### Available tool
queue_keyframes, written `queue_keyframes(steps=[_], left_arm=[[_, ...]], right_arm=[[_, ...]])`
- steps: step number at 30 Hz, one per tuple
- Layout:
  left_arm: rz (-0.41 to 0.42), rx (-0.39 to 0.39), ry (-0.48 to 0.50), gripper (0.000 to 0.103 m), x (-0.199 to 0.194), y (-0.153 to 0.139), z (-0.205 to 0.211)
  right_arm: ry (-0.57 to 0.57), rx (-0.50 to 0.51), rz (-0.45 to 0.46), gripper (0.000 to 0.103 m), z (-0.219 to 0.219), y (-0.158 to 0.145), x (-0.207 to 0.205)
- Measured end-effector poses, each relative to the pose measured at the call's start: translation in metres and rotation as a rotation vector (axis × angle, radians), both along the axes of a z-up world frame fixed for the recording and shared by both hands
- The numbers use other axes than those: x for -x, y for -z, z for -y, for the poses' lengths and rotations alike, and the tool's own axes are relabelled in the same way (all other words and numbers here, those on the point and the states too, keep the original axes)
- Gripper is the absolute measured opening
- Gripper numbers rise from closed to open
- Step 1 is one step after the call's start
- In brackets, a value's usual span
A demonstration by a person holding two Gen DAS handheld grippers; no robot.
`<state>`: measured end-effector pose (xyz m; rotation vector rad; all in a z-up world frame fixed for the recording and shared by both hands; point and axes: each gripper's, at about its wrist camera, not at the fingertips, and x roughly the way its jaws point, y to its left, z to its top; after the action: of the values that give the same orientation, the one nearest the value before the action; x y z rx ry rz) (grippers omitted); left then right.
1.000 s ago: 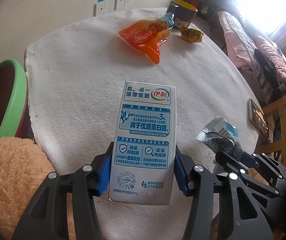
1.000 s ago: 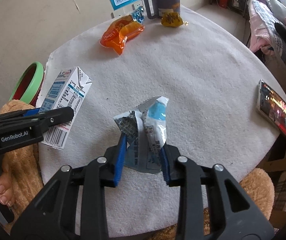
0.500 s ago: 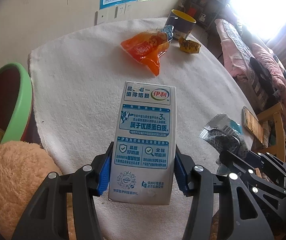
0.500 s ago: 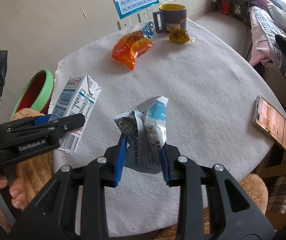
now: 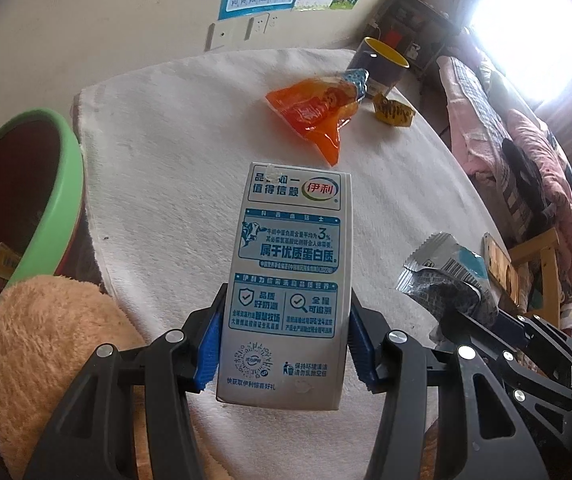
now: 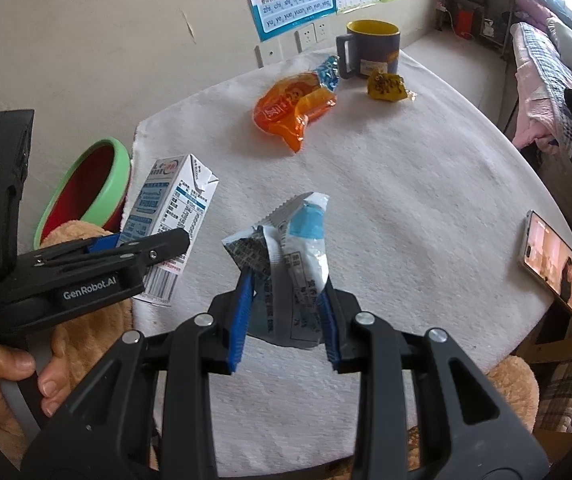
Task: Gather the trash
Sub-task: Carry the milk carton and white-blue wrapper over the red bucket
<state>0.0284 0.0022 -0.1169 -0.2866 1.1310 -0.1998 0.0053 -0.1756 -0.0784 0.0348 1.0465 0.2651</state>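
Observation:
My left gripper [image 5: 284, 340] is shut on a white and blue milk carton [image 5: 290, 276], held above the near edge of the white-clothed round table [image 5: 190, 168]. The carton also shows in the right wrist view [image 6: 170, 220]. My right gripper [image 6: 284, 320] is shut on a crumpled silver and blue wrapper [image 6: 290, 256], also seen in the left wrist view [image 5: 446, 276]. An orange snack bag [image 6: 290, 108] and a small yellow wrapper [image 6: 386, 86] lie at the far side. A green-rimmed red bin [image 5: 26, 208] stands left of the table.
A dark blue mug with a yellow inside [image 6: 370, 50] stands at the back. A phone [image 6: 554, 264] lies at the table's right edge. Tan plush cushions [image 5: 50, 360] sit near the front. A wall with posters is behind, a bed at the right.
Both grippers have risen and drawn back a little with their loads. The bin shows more fully at the left. The grips have not changed.

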Motion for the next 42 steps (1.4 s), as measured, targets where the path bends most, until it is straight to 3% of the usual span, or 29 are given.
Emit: queue_keyframes(steps=[12,31,42], left_arm=[[0.031,0.021,-0.042,0.051,0.005,-0.011,-0.021],[0.085,0.021,-0.082,0.05,0.012,-0.029,-0.037],[0.132,0.015,-0.186,0.051,0.016,-0.046,-0.076]], right_arm=[[-0.064,-0.012,0.021,0.031,-0.031,-0.012,-0.003],[-0.094,-0.03,0.045,0.031,-0.044,-0.024,-0.005],[-0.143,-0.041,0.09,0.031,-0.069,-0.046,-0.014]])
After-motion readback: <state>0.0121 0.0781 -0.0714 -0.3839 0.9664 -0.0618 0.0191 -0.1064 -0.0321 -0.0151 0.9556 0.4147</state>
